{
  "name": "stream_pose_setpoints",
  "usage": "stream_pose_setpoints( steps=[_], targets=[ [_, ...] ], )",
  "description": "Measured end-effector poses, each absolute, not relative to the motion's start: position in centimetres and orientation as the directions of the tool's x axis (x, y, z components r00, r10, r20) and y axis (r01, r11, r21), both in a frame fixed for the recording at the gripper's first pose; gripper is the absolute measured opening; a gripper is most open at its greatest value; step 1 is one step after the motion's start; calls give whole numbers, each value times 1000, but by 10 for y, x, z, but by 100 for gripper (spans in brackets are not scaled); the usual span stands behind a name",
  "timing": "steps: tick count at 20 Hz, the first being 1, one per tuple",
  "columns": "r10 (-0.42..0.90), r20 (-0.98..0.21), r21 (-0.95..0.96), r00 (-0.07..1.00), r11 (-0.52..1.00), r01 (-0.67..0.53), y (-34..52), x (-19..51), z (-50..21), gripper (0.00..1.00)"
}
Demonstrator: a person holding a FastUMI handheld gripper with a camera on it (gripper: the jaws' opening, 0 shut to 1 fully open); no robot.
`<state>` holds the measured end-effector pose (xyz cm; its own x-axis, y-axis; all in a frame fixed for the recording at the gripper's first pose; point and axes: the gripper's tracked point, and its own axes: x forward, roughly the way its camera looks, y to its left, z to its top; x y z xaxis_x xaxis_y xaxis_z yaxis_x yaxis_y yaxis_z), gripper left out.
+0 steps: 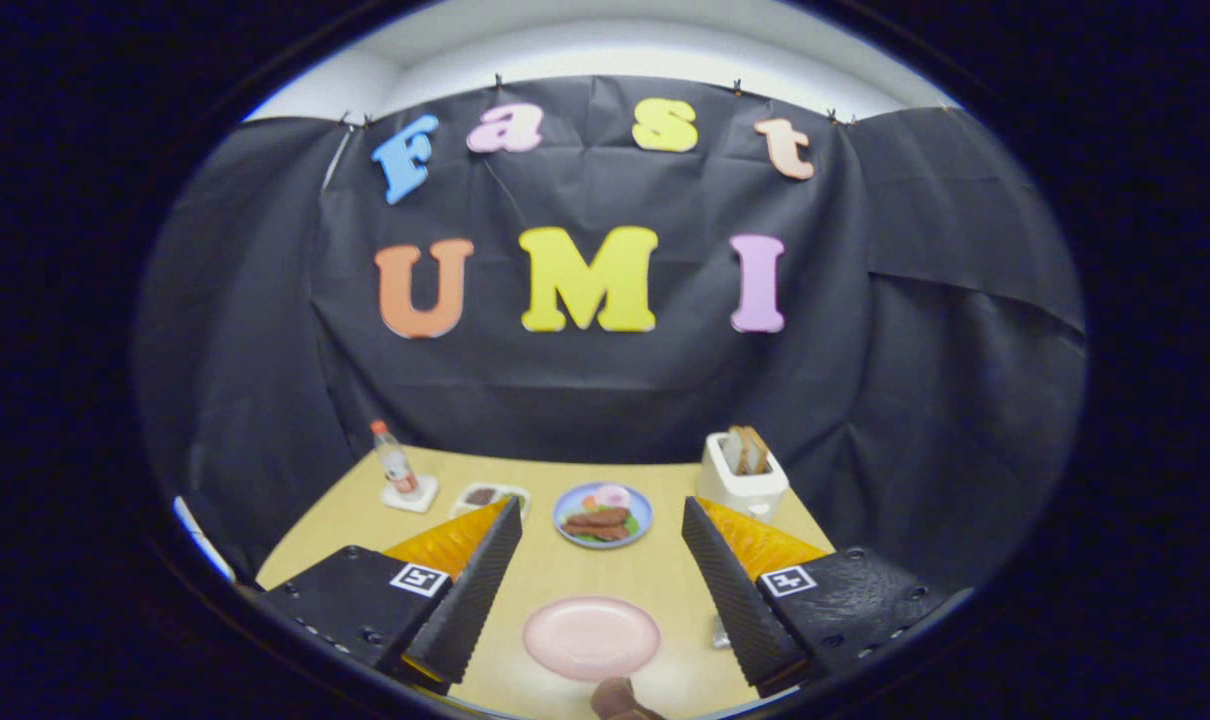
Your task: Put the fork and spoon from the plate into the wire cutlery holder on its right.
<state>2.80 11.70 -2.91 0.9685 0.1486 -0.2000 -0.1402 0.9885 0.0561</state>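
My gripper (599, 506) is open and high above the wooden table (555, 570), its two black ribbed fingers (470, 590) spread wide with nothing between the pads. A pale pink plate (591, 638) lies on the table below, between the fingers, and its face looks bare. A brown rounded object (620, 700) that I cannot identify sits at the plate's near rim. A small metallic piece (720, 632) shows just right of the plate, mostly hidden behind the right finger; I cannot tell what it is.
Beyond the fingers lies a blue plate with food (602, 515). A white toaster holding bread (742, 470) stands at the back right. At the back left are a bottle on a white coaster (396, 465) and a small white dish (490, 497).
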Motion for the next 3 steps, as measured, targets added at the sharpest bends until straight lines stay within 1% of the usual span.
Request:
stream_pose_setpoints(
  steps=[1,3],
  targets=[
    [152,-151,74,977,987,-142,121,27,-19,97],
    [115,-77,66,990,992,-110,120,22,0,96]
  ],
)
